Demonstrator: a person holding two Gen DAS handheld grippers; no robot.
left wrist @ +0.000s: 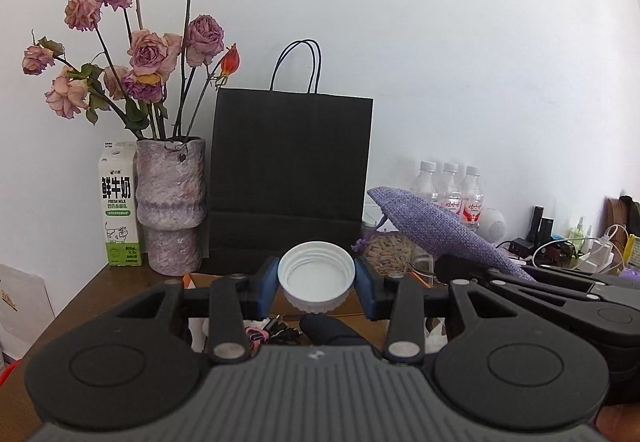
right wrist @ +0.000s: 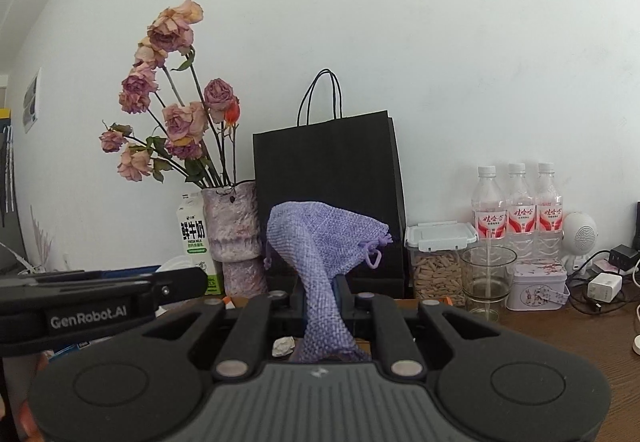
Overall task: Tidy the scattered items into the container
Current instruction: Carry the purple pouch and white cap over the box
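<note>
My left gripper (left wrist: 316,284) is shut on a white screw lid (left wrist: 316,274), its open threaded side facing the camera, held above the table. My right gripper (right wrist: 322,302) is shut on a purple woven drawstring pouch (right wrist: 320,238), which stands up between the fingers; the pouch also shows in the left wrist view (left wrist: 436,230) at the right. Below the left gripper, partly hidden, lie small dark items and a pink one (left wrist: 256,334). A crumpled white scrap (right wrist: 283,346) lies under the right gripper. No container for the items can be told apart for sure.
A black paper bag (left wrist: 290,177) stands against the wall, with a vase of dried roses (left wrist: 170,209) and a milk carton (left wrist: 118,205) to its left. To the right are a lidded box of oats (right wrist: 438,262), a glass (right wrist: 486,278), three water bottles (right wrist: 520,209), a tin (right wrist: 536,286), chargers and cables (right wrist: 604,282).
</note>
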